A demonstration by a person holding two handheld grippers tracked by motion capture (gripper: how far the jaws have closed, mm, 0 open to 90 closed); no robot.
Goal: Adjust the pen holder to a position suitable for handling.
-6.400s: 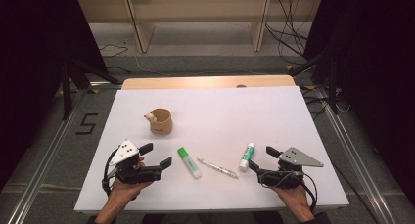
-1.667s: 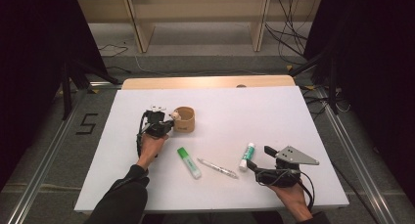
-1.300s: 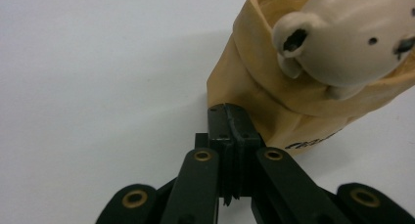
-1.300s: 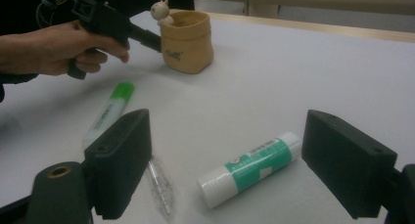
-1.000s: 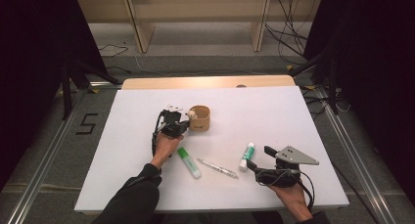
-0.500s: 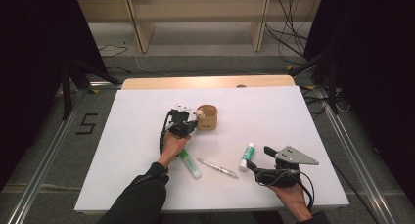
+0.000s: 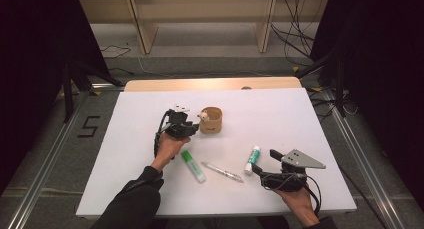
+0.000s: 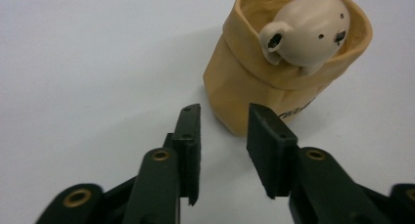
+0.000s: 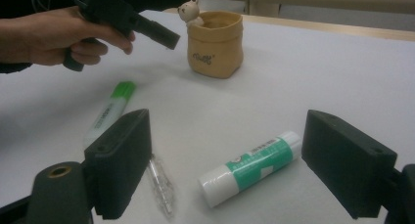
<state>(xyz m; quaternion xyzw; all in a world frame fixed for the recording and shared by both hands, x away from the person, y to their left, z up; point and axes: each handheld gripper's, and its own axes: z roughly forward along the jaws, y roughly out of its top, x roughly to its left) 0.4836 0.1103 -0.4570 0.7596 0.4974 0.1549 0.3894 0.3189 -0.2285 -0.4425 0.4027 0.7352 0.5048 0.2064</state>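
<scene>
White sheeting covers the table (image 7: 300, 114), with a strip of bare wood along its far edge and dark floor and cables beyond.

Furthest left among the things in use is the left gripper (image 7: 192, 130), held up in a sleeved arm that reaches in from the near edge. Its jaws have just been opening and now stand a little apart with nothing between them; in the left gripper view (image 8: 222, 153) the pads flank a bare gap and point at the lower side of the pot, close to it but not touching.

Just right of that gripper stands the tan pot (image 7: 212, 121), a small upright sack-shaped holder with a rolled rim and a pale bear figure (image 8: 307, 29) peeking over its edge. It sits a bit left of the table's middle, set free on the sheet.

Nearer the person, a green-capped marker (image 7: 193, 166) lies slanted on the sheet below the left hand. Right of it lies a clear pen (image 7: 222, 172), also slanted. Further right lies a white and green glue stick (image 7: 252, 160), well apart from the pot.

Last on the right, the right gripper (image 7: 256, 169) rests low near the front edge, its jaws spread wide and empty; in the right gripper view (image 9: 244, 172) the glue stick lies on the sheet between the two pads, untouched by either.
</scene>
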